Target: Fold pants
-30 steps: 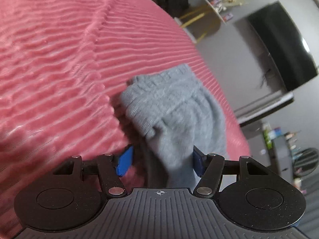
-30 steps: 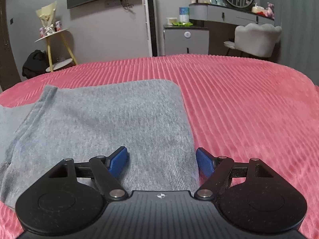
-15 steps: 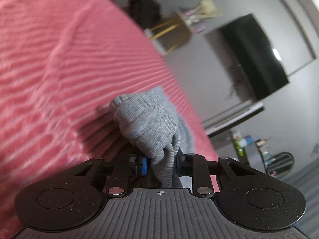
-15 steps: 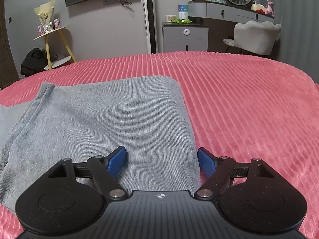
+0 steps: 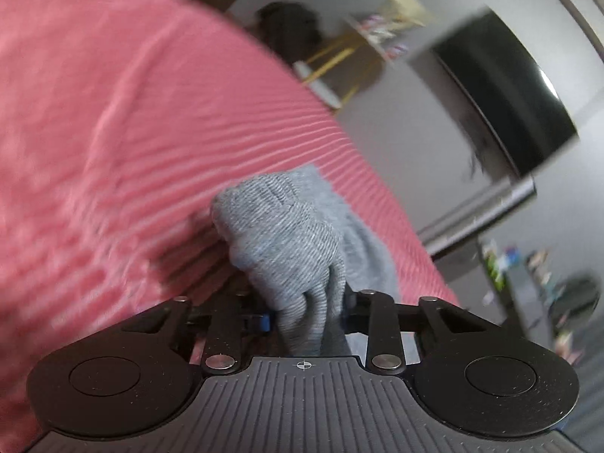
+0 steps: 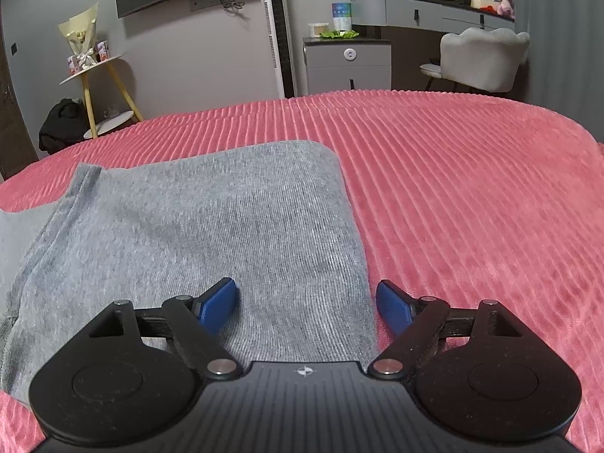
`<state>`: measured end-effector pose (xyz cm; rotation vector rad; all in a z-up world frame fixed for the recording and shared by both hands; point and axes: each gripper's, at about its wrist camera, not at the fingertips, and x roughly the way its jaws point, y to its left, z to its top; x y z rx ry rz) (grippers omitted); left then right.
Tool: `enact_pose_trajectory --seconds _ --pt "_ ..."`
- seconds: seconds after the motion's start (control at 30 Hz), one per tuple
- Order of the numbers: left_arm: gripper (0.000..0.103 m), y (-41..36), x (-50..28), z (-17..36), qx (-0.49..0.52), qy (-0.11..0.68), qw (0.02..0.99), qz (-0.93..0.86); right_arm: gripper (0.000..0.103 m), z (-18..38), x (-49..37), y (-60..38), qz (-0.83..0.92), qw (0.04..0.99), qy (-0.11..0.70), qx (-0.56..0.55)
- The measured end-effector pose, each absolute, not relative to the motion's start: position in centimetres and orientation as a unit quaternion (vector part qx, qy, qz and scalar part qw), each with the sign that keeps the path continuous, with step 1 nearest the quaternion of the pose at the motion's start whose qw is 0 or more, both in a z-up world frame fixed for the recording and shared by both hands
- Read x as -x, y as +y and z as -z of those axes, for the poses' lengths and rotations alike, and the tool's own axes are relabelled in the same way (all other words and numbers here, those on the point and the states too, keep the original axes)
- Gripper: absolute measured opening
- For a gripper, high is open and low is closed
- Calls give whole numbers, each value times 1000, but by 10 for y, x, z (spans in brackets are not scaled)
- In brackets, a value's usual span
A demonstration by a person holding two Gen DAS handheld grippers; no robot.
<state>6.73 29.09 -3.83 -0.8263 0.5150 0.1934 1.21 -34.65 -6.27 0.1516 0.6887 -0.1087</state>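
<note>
Pants point(image 6: 196, 234), grey knit, lay spread flat on the bed point(image 6: 472, 196), whose ribbed pink cover filled most of both views. Relative to the pants, the pink cover stretched away to the right and beyond the far edge; their left part ran out of the right wrist view. The right tool point(image 6: 307, 302) hovered low over the near right edge of the pants, its blue pads wide apart, one above the cloth and one just past the edge over the cover. The left tool point(image 5: 305, 319) was clamped on a bunched end of the pants point(image 5: 287, 241), lifted off the bed. Its pads were mostly hidden by cloth, and the left wrist view was blurred.
</note>
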Motion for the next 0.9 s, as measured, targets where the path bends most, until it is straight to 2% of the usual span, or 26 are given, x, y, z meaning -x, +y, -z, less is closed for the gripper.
enact_pose_trajectory --seconds 0.2,0.37,0.5,0.6,0.67,0.73,0.8,0.87,0.9 --pt "26 208 -55 -48 175 215 959 -55 82 56 -7 -352 47 942 318 -98" --pt "26 108 -39 -92 70 191 979 26 82 45 3 -364 43 946 289 -139" --pt "28 16 -27 -92 23 191 975 110 82 40 11 -377 36 942 274 -189" --pt "28 -53 -18 -65 -27 213 965 151 82 40 16 -385 23 936 273 -220" --pt "49 -88 -16 -41 -46 252 952 167 82 39 19 -389 14 932 269 -241" --pt "55 -113 -10 -22 -60 290 938 183 82 38 22 -392 3 930 265 -255" --pt "67 -122 -1 -13 -67 320 926 188 82 38 25 -394 -11 927 262 -267" --pt "81 -113 10 -9 -70 332 927 162 82 37 28 -396 -28 924 258 -279" --pt "82 -103 15 -9 -69 332 930 141 82 36 29 -397 -35 923 256 -285"
